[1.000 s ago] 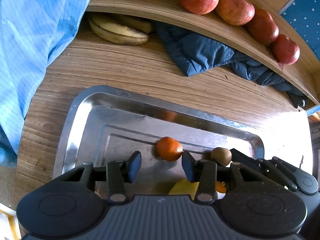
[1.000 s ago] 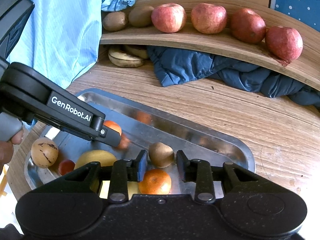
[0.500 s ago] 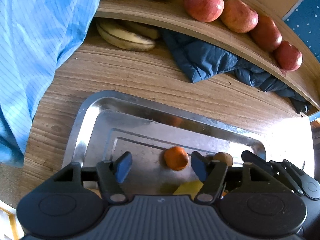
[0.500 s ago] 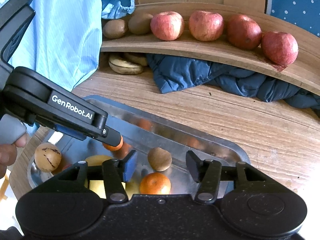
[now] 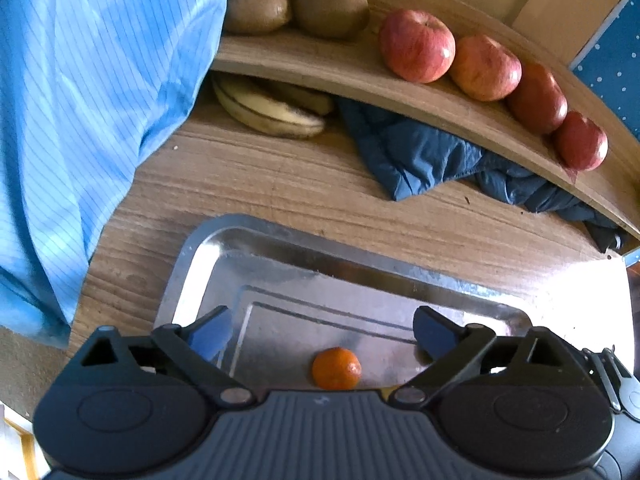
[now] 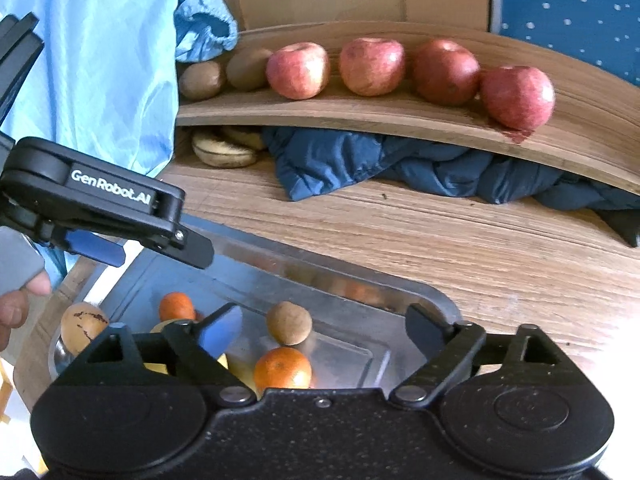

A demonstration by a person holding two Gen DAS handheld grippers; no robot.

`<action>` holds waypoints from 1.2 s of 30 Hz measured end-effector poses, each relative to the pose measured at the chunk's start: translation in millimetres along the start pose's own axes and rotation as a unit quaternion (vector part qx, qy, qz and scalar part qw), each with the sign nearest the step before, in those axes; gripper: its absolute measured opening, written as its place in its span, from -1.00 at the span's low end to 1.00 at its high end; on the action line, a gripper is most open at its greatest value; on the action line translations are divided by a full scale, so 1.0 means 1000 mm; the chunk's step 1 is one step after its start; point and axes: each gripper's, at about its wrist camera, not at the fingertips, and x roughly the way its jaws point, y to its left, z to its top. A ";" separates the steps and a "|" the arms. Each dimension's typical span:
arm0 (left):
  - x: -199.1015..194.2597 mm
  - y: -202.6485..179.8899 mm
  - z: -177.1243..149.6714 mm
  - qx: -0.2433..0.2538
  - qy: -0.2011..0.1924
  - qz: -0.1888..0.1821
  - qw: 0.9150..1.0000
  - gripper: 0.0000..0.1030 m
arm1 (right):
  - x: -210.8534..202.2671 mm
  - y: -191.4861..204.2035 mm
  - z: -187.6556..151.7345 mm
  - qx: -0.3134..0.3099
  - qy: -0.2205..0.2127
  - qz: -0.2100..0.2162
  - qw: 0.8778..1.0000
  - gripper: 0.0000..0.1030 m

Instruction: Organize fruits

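A metal tray (image 5: 192, 264) (image 6: 432, 300) lies on the wooden table. In the left wrist view a small orange (image 5: 336, 368) sits in the tray, below and between the wide-open fingers of my left gripper (image 5: 320, 334). My right gripper (image 6: 324, 328) is also open, above a brown kiwi (image 6: 289, 323) and another orange (image 6: 282, 368). More fruit lies at the tray's left: an orange (image 6: 176, 306), a spotted tan fruit (image 6: 82, 322) and something yellow. The left gripper (image 6: 160, 246) shows from the side in the right wrist view. Several red apples (image 6: 298, 70) and two kiwis (image 6: 200, 80) rest on the curved wooden shelf (image 6: 360, 114).
Bananas (image 5: 268, 110) and a crumpled dark blue cloth (image 5: 420, 156) lie under the shelf. A light blue garment (image 5: 80, 100) hangs at the left. A hand (image 6: 16, 308) holds the left gripper's handle. Bare wood lies between tray and shelf.
Both grippers opened wide and pulled back and up from the tray. The orange and the kiwi stayed lying in the tray.
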 end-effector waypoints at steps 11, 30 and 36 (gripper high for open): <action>-0.016 -0.006 -0.011 0.019 -0.042 0.021 0.999 0.99 | -0.023 -0.013 -0.002 0.027 -0.016 -0.022 0.999 0.99; -0.065 -0.006 -0.048 0.026 -0.124 0.043 0.991 0.99 | -0.073 -0.010 -0.006 0.032 -0.068 -0.015 0.997 0.99; -0.076 0.002 -0.062 0.024 -0.143 0.045 0.988 0.99 | -0.086 -0.004 -0.014 0.017 -0.080 -0.008 0.997 0.99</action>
